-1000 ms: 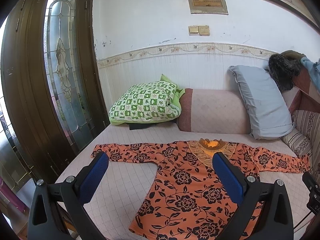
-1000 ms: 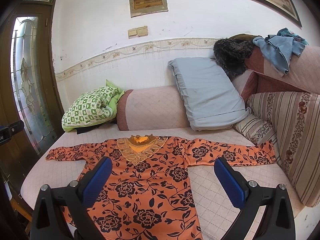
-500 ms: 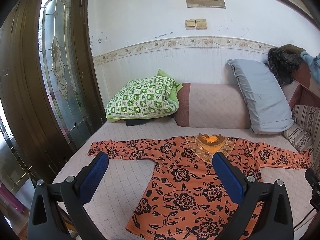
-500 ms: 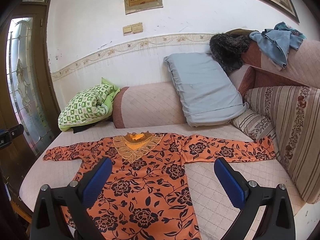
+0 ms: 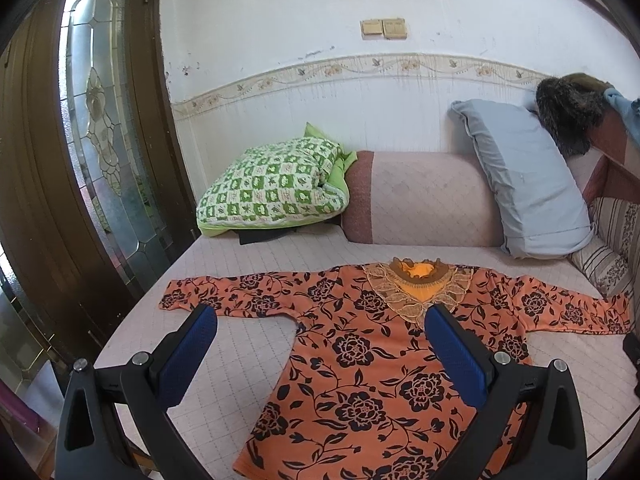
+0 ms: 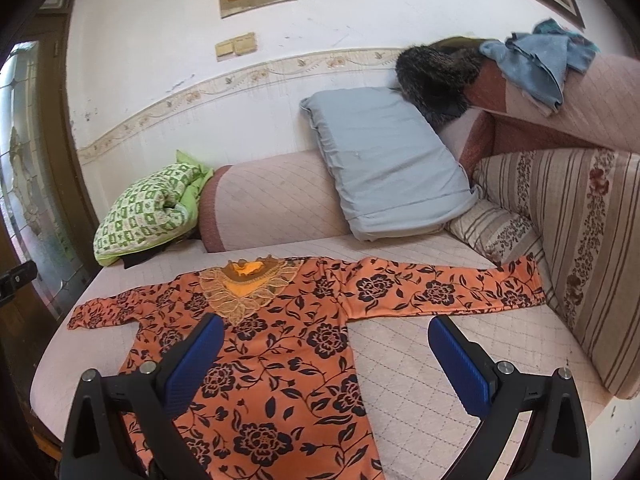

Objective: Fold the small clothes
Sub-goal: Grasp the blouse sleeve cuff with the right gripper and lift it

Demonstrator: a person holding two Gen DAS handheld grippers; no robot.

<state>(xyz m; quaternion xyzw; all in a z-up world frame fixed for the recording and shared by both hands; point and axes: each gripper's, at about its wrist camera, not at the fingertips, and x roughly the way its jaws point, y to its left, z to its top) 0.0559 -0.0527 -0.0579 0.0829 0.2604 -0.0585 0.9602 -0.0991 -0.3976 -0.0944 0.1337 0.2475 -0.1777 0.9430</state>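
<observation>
On a daybed covered in a pale pink quilted sheet (image 5: 248,264), an orange blouse with a black flower print (image 5: 360,352) (image 6: 280,344) lies flat and face up, both long sleeves stretched out to the sides. Its lace-trimmed neckline (image 5: 418,284) points toward the wall, and its hem runs toward the cameras. The left tongs (image 5: 320,354) hover above the blouse with their blue-padded fingers (image 5: 188,354) spread wide, gripping nothing; one finger hangs over the bare sheet beside the left sleeve, the other over the chest. The right tongs (image 6: 322,360) are likewise spread wide and hold nothing, one finger over the blouse body, the other over the sheet below the right sleeve. Behind the blouse, against the wall, a green checked pillow (image 5: 276,192) leans on a pink bolster (image 5: 424,200), with a grey-blue pillow (image 5: 524,184) propped beside it. A striped floral cushion (image 6: 580,248) stands at the right end, touching the right cuff. A blue cloth (image 6: 536,64) is draped over the backrest above it. A wooden door with leaded glass (image 5: 100,152) stands to the left.
</observation>
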